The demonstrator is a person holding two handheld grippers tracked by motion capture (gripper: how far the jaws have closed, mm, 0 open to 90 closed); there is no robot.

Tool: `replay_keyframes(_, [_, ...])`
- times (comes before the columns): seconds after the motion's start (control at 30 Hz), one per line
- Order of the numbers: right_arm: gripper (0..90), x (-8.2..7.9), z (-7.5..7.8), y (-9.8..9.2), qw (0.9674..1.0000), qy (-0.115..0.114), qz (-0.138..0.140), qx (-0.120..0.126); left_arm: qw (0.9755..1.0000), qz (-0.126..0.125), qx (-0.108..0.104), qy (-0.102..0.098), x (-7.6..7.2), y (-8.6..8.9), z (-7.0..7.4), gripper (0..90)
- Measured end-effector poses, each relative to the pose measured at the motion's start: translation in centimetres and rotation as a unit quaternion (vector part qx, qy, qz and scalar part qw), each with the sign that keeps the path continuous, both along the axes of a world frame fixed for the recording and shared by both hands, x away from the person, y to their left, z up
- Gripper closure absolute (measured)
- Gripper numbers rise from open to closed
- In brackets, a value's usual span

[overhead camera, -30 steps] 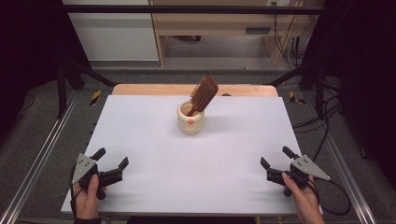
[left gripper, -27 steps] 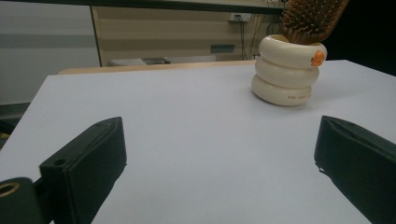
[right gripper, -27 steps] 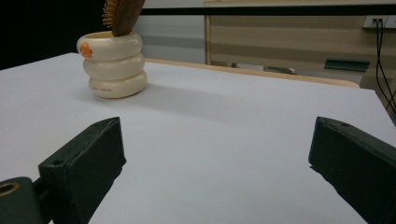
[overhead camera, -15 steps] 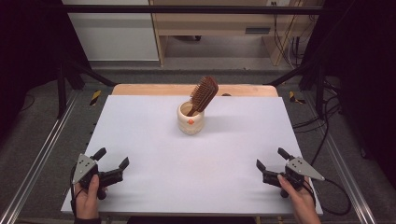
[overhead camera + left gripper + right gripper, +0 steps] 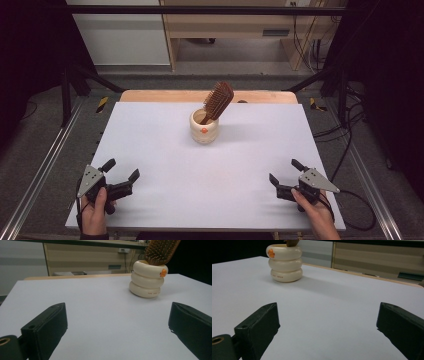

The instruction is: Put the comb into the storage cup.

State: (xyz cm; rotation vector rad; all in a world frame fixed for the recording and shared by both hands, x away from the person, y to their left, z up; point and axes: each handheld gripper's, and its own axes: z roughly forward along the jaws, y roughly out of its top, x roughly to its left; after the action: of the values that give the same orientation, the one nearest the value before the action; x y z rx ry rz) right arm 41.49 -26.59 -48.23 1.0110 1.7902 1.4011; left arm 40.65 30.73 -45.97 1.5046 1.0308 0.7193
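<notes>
A cream ribbed cup [image 5: 204,126] with a small orange mark stands upright at the table's far middle. A brown wooden hairbrush [image 5: 218,101] leans out of it, bristle head up and tilted right. In the left gripper view the cup [image 5: 148,278] and the brush [image 5: 160,251] sit far ahead to the right. The right gripper view has the cup [image 5: 285,263] far ahead to the left. My left gripper [image 5: 121,170] rests open near the front left edge. Near the front right, my right gripper [image 5: 286,171] is open too. Nothing lies between either pair of jaws.
The white tabletop [image 5: 210,165] spreads between the grippers and the cup. A wooden strip [image 5: 150,96] runs along its far edge. Metal rails [image 5: 45,170] flank the table, and cables [image 5: 350,150] trail on the floor at the right.
My right gripper has slid a little to the left and forward over the table. The left gripper, cup and brush have stayed put.
</notes>
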Motion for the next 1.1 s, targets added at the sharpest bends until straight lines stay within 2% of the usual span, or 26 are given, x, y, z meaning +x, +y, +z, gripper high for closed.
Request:
replay_keyframes(0.33, [3.7, 0.4, 0.0, 0.6, 0.9999, -0.008, 0.012, -0.009, 1.0000, -0.006, 0.005, -0.002, -0.3, -0.3, -0.1, 2.1])
replay_keyframes(0.57, [3.8, 0.7, 0.0, 1.0, 0.9997, -0.009, 0.021, -0.003, 0.9997, -0.011, 0.020, -0.012, -0.5, -0.8, -0.1, 2.2])
replay_keyframes(0.67, [3.8, 0.9, 0.0, 1.1, 0.9997, -0.008, 0.023, -0.002, 0.9996, -0.014, 0.013, -0.019, -0.7, -0.9, 0.0, 2.2])
replay_keyframes(0.87, [3.6, 1.6, 0.3, 1.9, 0.9993, -0.005, 0.035, -0.014, 0.9995, -0.013, 0.019, -0.022, -1.2, -1.2, -0.3, 2.2])
replay_keyframes(1.0, [3.9, 2.2, 0.4, 2.4, 0.9995, 0.001, 0.030, 0.002, 0.9992, -0.014, 0.030, -0.025, -1.6, -1.5, -0.3, 2.2])
replay_keyframes(1.1, [6.0, 2.5, 0.3, 2.7, 0.9998, 0.004, 0.022, 0.004, 0.9990, -0.016, 0.031, -0.028, -1.6, -1.9, -0.2, 1.9])
